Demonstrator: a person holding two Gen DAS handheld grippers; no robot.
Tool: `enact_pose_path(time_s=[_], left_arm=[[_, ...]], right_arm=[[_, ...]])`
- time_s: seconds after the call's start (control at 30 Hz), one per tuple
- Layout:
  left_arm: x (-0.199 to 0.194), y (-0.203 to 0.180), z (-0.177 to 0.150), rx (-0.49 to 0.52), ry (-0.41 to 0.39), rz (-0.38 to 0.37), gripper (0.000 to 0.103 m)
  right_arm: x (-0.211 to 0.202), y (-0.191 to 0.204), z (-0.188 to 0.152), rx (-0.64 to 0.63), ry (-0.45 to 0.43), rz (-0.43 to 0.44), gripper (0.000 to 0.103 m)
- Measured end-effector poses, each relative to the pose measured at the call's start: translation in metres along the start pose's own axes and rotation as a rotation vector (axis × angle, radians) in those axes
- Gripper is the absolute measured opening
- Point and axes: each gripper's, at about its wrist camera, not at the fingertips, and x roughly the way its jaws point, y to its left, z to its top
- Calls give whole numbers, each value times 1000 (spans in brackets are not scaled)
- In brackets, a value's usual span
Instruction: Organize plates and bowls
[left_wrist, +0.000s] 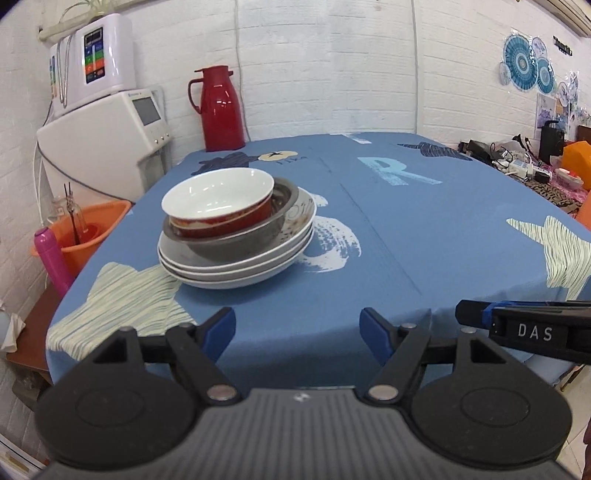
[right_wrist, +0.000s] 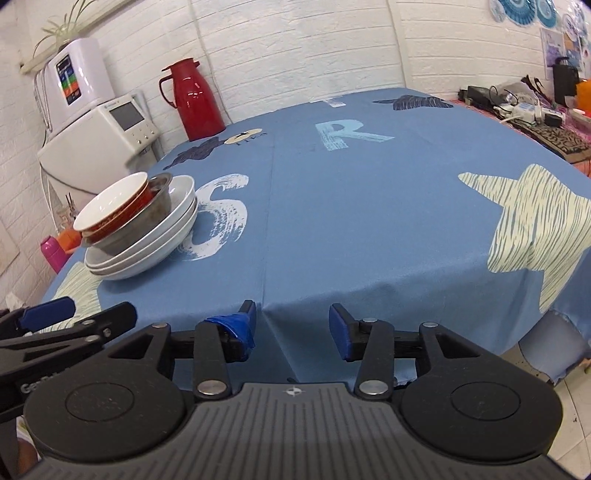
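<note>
Stack (left_wrist: 236, 229) of plates and bowls sits near the tabletop's (left_wrist: 406, 229) left edge, ahead-left of your left gripper (left_wrist: 297, 326), the nearer one. Right gripper (right_wrist: 291, 325) is farther. Both fingers apart, empty.

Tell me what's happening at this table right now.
A person holds two grippers at the near edge of the blue-clothed table. The left gripper and right gripper are both open and empty. The dishes are stacked: a red bowl in a metal bowl on white plates.
</note>
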Motion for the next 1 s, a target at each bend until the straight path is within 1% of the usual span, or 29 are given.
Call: enact_pose_path(time_s=[0.07, 0.27, 0.43, 0.67, 0.83, 1.0], left_arm=[[0, 1, -3, -7, 0, -12, 72], [1, -2, -6, 6, 4, -5, 73], [0, -7, -7, 17, 9, -29, 73], [-1, -12, -7, 43, 6, -10, 73], [1, -9, -7, 24, 15, -18, 73], [-1, -5, -9, 0, -7, -24, 73]], right_arm=[[-1, 3, -4, -13, 7, 2, 29], [-8, 12, -12, -57, 0, -3, 31], [-11, 14, -14, -65, -10, -7, 32], [-11, 16, -15, -76, -14, -26, 33], [-11, 18, -16, -76, -16, -22, 34], [-11, 19, -17, -77, -16, -23, 35]])
